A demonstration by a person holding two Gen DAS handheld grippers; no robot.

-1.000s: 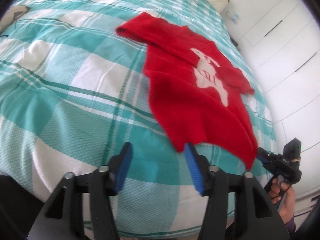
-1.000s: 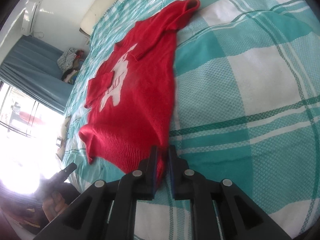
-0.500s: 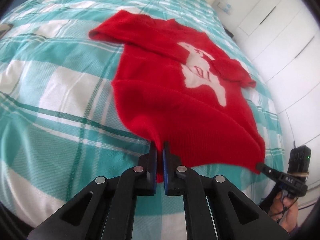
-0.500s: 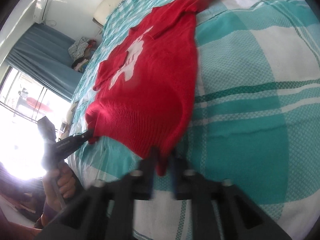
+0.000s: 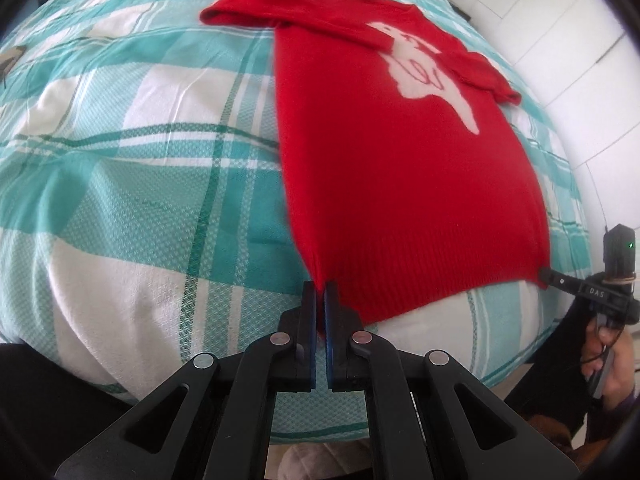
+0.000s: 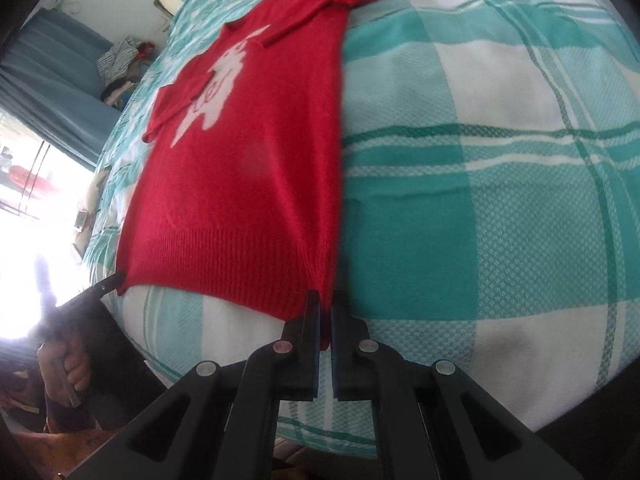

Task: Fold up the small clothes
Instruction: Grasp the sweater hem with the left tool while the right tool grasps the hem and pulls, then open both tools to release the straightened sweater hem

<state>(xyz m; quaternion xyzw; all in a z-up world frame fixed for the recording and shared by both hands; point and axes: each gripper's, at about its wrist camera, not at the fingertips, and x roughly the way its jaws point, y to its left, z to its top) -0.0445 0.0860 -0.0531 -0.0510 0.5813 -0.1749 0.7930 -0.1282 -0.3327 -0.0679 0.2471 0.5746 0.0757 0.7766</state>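
A small red sweater (image 5: 392, 152) with a white animal figure lies flat on the teal and white checked bed, both sleeves folded across its chest. My left gripper (image 5: 320, 292) is shut on the left corner of its ribbed hem. In the right wrist view the same red sweater (image 6: 248, 176) stretches away from me, and my right gripper (image 6: 325, 300) is shut on the right hem corner. Each view shows the other gripper pinching the opposite corner: the right gripper (image 5: 550, 276) at the frame's right, the left gripper (image 6: 114, 282) at the frame's left, each held by a hand.
The checked bedspread (image 5: 140, 160) covers the whole bed, whose near edge lies just under both grippers. White wardrobe doors (image 5: 580, 40) stand to the right. A blue curtain (image 6: 44, 80), a pile of clothes (image 6: 120, 60) and a bright window are at the left.
Both grippers closed on the hem corners; the left one was wide open a second ago. The hem has been drawn toward the bed's near edge and the sweater now lies stretched straight.
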